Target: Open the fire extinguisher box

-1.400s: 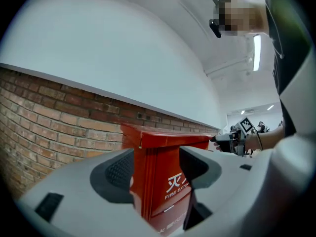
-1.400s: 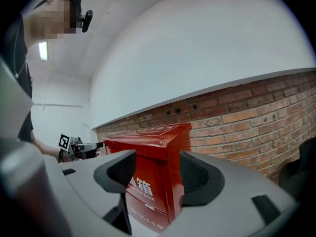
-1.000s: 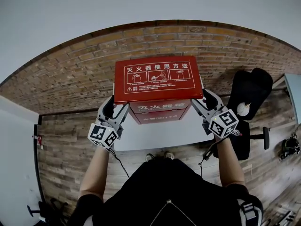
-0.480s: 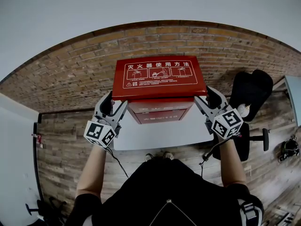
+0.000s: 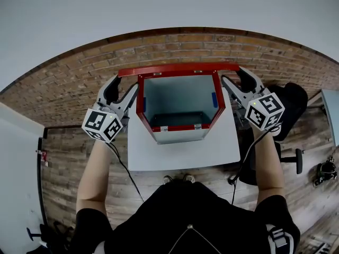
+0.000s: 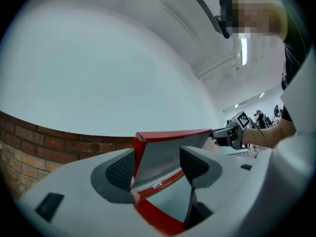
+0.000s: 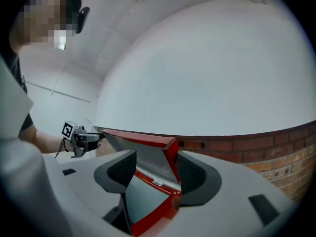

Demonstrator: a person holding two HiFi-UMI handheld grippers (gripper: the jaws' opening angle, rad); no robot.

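Observation:
The red fire extinguisher box (image 5: 180,127) stands on a white table (image 5: 180,155) with its pale inside showing. Its lid (image 5: 177,69) is swung up on edge along the far side, by the brick wall. My left gripper (image 5: 121,91) holds the lid's left end and my right gripper (image 5: 238,83) holds its right end. In the left gripper view the lid (image 6: 168,144) sits between the jaws of that gripper (image 6: 158,164). The right gripper view shows the lid (image 7: 148,149) between its jaws (image 7: 153,169) in the same way.
A brick wall (image 5: 69,89) rises just behind the box. A black office chair (image 5: 288,107) stands to the right of the table. Wooden floor (image 5: 69,163) surrounds the table, and cables hang from both grippers. People are visible far off in the left gripper view.
Both grippers have risen and moved away from me, swinging the lid from nearly flat over the box up onto its edge. The box's inside is now exposed.

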